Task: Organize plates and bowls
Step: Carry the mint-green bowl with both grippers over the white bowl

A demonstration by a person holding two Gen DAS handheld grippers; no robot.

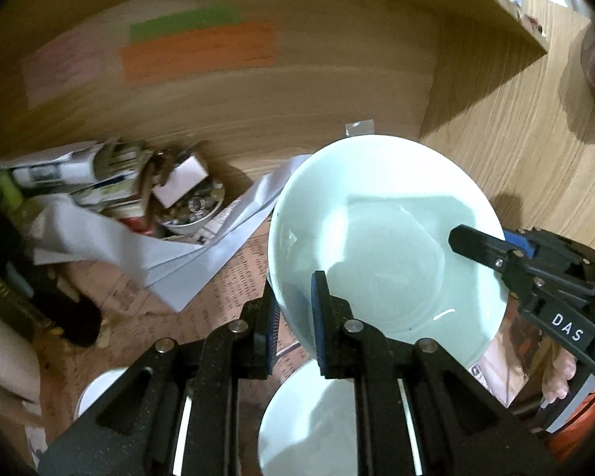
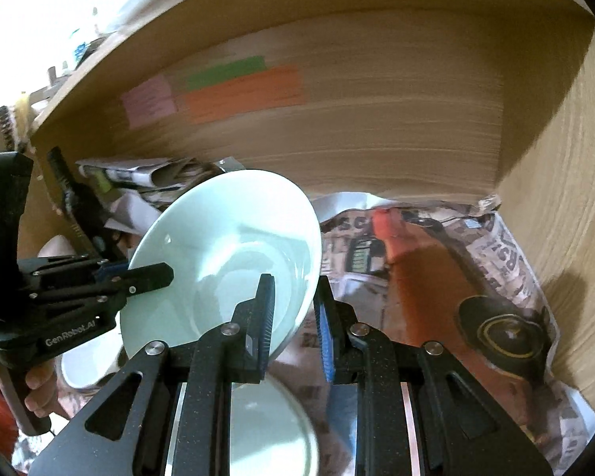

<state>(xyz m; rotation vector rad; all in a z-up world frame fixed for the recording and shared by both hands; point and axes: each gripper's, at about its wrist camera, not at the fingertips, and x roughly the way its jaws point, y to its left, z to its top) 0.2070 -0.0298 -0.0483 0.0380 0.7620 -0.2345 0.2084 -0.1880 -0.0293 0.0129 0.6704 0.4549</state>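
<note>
Now | grippers: two, left gripper [image 1: 295,323], right gripper [image 2: 293,327] | held: one pale bowl [image 1: 384,238] | below: one plate [image 1: 309,428]

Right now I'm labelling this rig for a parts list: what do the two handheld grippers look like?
Both are black, speckled plastic linkage frames with silver pivot pins and blue ribbed pads on the jaws. The left gripper reads "GenRobot.AI" in white along its body; the right gripper shows white letters "DAS". A hand grips the left one's black pistol handle, beside orange fabric.

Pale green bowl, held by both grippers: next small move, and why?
Probably ease the bowl level and down toward the white dish below. Left gripper and right gripper each pinch its rim, and it hangs tilted in the air.
</note>
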